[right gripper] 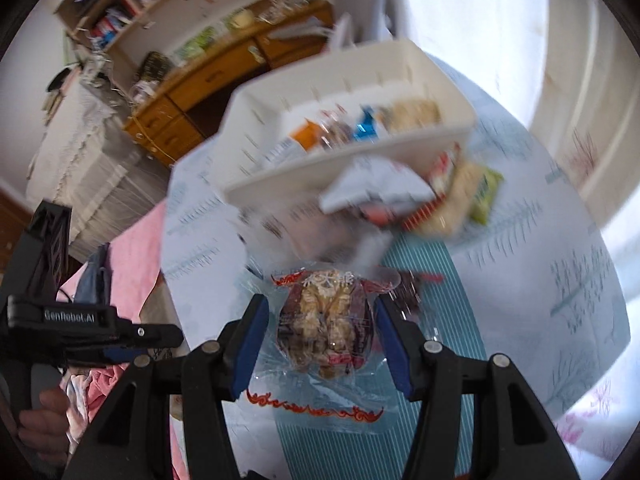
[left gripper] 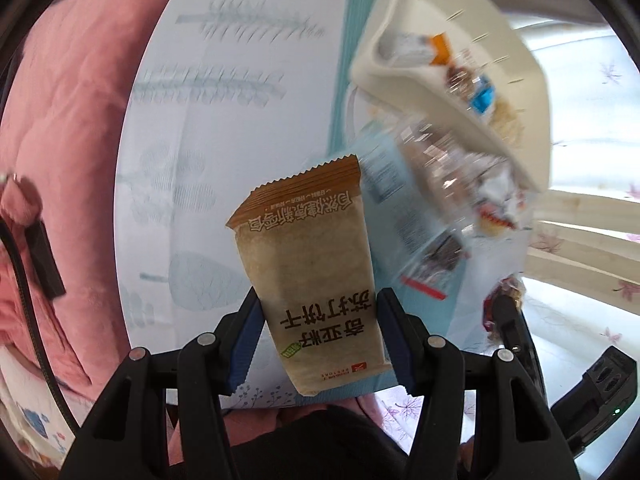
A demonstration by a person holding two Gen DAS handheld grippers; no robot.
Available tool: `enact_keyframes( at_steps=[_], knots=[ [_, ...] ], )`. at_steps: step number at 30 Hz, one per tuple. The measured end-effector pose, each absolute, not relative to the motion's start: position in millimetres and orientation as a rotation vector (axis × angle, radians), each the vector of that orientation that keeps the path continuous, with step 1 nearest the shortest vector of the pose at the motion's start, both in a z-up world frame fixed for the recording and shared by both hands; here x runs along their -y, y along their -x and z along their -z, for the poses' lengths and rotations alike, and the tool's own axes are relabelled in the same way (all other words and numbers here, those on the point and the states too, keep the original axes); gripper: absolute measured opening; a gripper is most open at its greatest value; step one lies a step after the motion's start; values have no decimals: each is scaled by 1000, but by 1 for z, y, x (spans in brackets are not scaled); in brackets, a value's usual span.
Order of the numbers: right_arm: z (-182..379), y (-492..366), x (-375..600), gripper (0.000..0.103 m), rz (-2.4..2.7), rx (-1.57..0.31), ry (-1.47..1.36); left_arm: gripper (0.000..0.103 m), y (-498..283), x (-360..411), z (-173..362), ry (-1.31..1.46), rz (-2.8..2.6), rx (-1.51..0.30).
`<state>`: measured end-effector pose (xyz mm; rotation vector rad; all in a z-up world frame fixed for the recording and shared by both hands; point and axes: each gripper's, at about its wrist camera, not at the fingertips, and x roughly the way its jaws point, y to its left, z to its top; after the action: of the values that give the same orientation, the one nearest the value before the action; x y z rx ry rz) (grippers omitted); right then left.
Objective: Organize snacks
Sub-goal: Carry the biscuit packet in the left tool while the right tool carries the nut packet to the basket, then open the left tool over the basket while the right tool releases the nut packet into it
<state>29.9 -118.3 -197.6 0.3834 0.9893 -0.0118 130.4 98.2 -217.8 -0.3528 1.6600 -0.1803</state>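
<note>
While the left gripper (left gripper: 318, 334) looks forward along its 2 fingers, it carries a tan cracker packet (left gripper: 310, 276), pinched near its lower end between the blue pads, with the packet's long axis running up and away from the fingers and its serrated brown top leaning slightly left. Ahead and to the right lies the white basket (left gripper: 404, 80), tilted in this view, already holding several small wrapped snacks. Between the packet and the basket's near wall sits a blurred pile of loose snacks (left gripper: 448, 208) on the tabletop (left gripper: 168, 120), which has a pale cloth printed with trees. A pink blanket (left gripper: 60, 120) fills the left side, beyond the tabletop's edge. The packet's way to the basket looks to run up and right, over that pile and over the near rim.

From the right wrist, the right gripper (right gripper: 320, 332) pinches a clear-wrapped nut snack (right gripper: 326, 332) between its pads, the wrapper's loose clear edge with red trim hanging below the fingers. Its short bulk stands roughly upright between them. The basket (right gripper: 280, 176) lies straight ahead and slightly above, its long side toward the fingers, and the loose pile (right gripper: 400, 196) crowds its near right corner. At the left edge the left gripper's body (right gripper: 72, 316) shows, held by a hand (right gripper: 40, 420). Both grippers seem about equally near the basket; the near wall and the pile are what either must clear.
</note>
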Motion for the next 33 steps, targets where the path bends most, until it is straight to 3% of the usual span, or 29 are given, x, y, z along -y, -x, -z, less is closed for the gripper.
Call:
enact_keyframes(
  at_steps=[16, 26, 33],
  knots=[
    [134, -86, 133, 56, -95, -671, -170, 56, -227, -61, 138, 244, 224, -1403],
    [149, -122, 163, 57, -74, -589, -85, 56, -270, -19, 135, 197, 250, -1250],
    [169, -147, 188, 59, -60, -630, -96, 56, -282, 4, 142, 164, 250, -1172]
  ],
)
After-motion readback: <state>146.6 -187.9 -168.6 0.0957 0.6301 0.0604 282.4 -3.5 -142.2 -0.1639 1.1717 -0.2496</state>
